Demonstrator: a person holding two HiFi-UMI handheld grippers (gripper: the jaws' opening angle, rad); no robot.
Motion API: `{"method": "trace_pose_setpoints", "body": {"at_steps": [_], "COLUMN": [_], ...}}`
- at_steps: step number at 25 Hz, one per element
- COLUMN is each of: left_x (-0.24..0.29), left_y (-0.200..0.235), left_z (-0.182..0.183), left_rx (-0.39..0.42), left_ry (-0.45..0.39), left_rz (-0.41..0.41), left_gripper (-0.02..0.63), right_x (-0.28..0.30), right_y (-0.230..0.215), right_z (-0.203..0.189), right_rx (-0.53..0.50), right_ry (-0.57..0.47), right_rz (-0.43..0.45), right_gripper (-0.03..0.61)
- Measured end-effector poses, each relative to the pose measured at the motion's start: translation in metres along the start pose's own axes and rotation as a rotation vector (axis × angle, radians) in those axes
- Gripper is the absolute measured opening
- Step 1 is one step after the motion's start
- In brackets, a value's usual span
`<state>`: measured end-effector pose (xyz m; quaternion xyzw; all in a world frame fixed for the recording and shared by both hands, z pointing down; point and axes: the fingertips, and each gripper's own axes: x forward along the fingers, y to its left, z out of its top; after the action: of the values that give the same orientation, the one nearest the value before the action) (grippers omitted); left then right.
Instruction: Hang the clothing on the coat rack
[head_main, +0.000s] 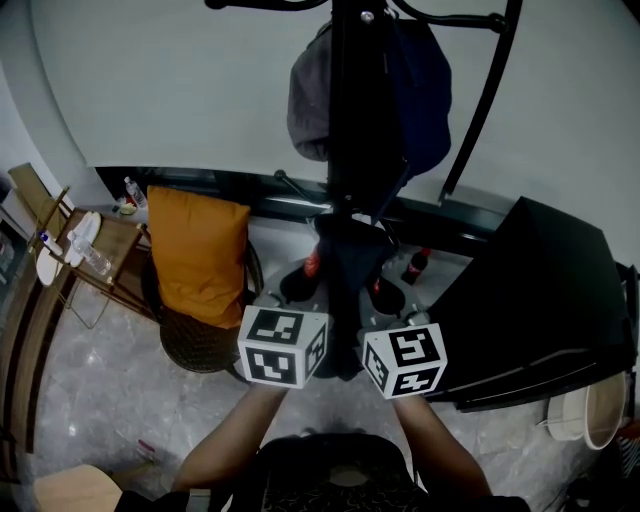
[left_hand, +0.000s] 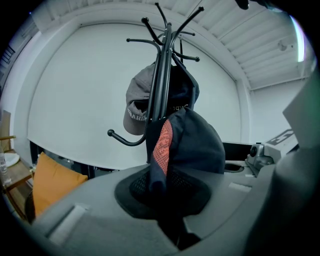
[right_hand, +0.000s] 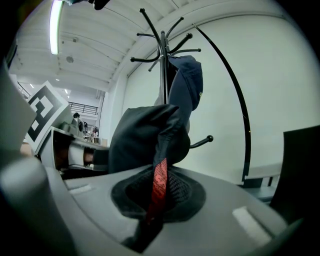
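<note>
- Grey cap (left_hand: 136, 107) on rack (left_hand: 161, 75): white lettering on the front, too blurred to read.
- Left gripper (left_hand: 162, 200): jaws clamped on dark garment (left_hand: 195, 142) at its red mesh strip.
- Right gripper (right_hand: 156, 200): jaws pinching the same garment's red-edged fold.
- Both grippers side by side, pointed up at rack pole; garment held between them, near pole, below navy cap (right_hand: 187, 85).
- Forearms (head_main: 225, 445) converging from below.
</note>
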<state>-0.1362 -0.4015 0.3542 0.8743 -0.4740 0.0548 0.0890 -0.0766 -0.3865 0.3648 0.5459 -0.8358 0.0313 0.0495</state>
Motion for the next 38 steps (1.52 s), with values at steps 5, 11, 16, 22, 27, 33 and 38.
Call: {"method": "trace_pose_setpoints", "body": {"at_steps": [5,11,16,22,27,33,38], "left_x": [0.002,0.003,0.005,0.004,0.003,0.003,0.002], "left_y": [0.0,0.001,0.001,0.002,0.004,0.005,0.005], "left_z": [-0.003,-0.01,-0.013,-0.018,-0.024,-0.031,-0.036], "left_rx": [-0.001,-0.011,-0.02,-0.019,-0.025,-0.03,-0.035], "left_ry": [0.004,0.015,0.022,0.027,0.041,0.054,0.063], "left_rz": [0.008,0.025,0.039,0.057,0.074,0.087,0.099], "left_gripper": [0.035,0.035,0.035,0.035,0.035,0.035,0.035], "right_x": [0.002,0.004,0.005,0.007,0.008,0.008,0.008], "right_y": [0.001,0.003,0.003,0.005,0.007,0.008,0.009], "right_z": [-0.003,-0.009,-0.013,-0.016,-0.022,-0.028,-0.033], "right_rx": [0.001,0.0,0.003,0.011,0.013,0.016,0.014], "right_ry": [0.006,0.02,0.031,0.04,0.052,0.065,0.078], "right_rz": [0.009,0.024,0.04,0.061,0.073,0.085,0.094], "right_gripper": [0.021,0.021,0.021,0.021,0.021,0.021,0.021]}}
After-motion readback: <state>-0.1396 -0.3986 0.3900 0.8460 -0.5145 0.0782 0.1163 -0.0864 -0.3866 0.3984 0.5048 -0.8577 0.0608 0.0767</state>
